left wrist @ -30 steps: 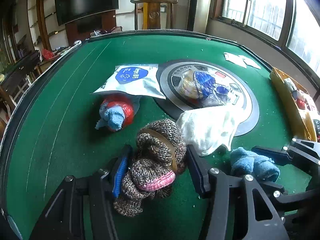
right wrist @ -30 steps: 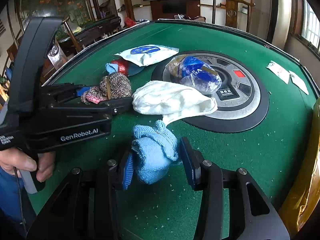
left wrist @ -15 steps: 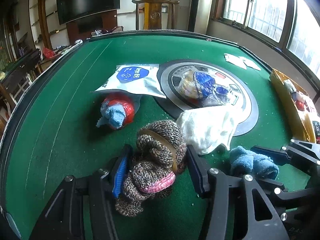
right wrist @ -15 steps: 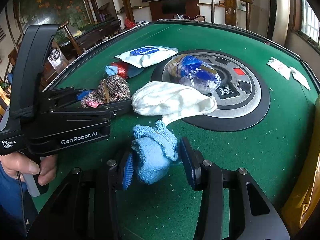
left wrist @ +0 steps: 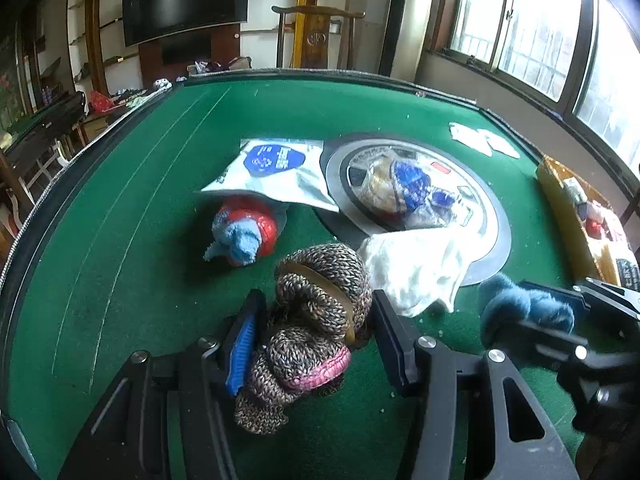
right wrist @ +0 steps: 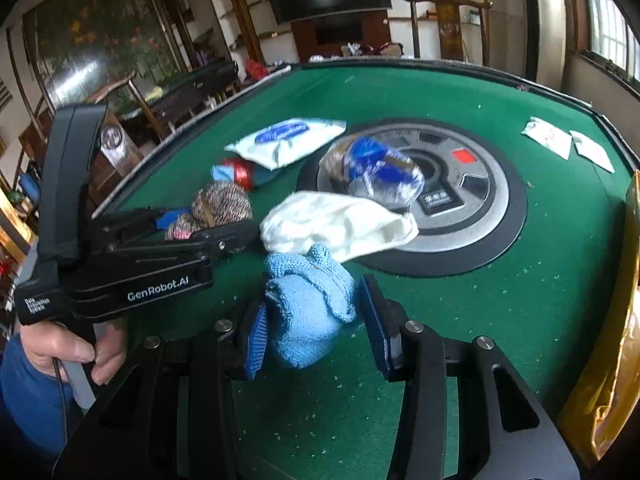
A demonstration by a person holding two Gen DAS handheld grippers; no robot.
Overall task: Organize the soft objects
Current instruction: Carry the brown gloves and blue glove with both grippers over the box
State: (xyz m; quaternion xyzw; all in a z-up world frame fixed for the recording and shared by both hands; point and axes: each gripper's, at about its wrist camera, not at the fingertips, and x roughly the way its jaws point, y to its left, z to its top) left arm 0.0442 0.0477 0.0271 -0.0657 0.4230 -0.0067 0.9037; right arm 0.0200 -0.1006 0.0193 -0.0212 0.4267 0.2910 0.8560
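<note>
Left gripper (left wrist: 312, 336) clamping brown knit bundle (left wrist: 312, 320), right gripper (right wrist: 312, 328) clamping blue sock (right wrist: 308, 308); loose tails liable to snag white cloth (right wrist: 336, 224).

We've got two fisheye cams, one per gripper, both sitting low over the green table (left wrist: 120, 216) and looking forward along their own fingers toward the far wall with the TV (left wrist: 184, 4). Left cam sits further left, so the right gripper (left wrist: 532, 312) creeps in at its right edge. Right cam catches the left gripper (right wrist: 208, 222) at its left. Both share the round hub (right wrist: 472, 196), white cloth (right wrist: 340, 224) and pouch (left wrist: 276, 168), all pretty close
</note>
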